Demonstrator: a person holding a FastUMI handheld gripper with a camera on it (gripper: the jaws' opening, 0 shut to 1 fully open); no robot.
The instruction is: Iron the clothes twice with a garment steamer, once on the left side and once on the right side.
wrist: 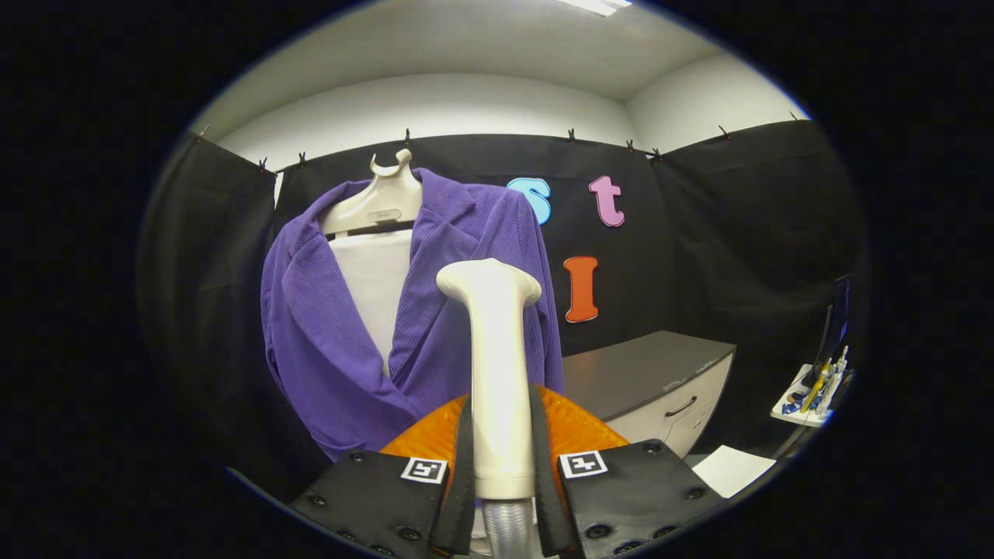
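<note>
Hand-held gripper of mine is clamped on the garment steamer, both fingers pressing its handle, head upright. Beyond it hangs the purple jacket on its hanger; a grey cabinet sits off right.

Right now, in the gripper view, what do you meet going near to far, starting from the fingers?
Gripper shut on the steamer handle → steamer head → purple jacket on its hanger → black cloth wall.
</note>
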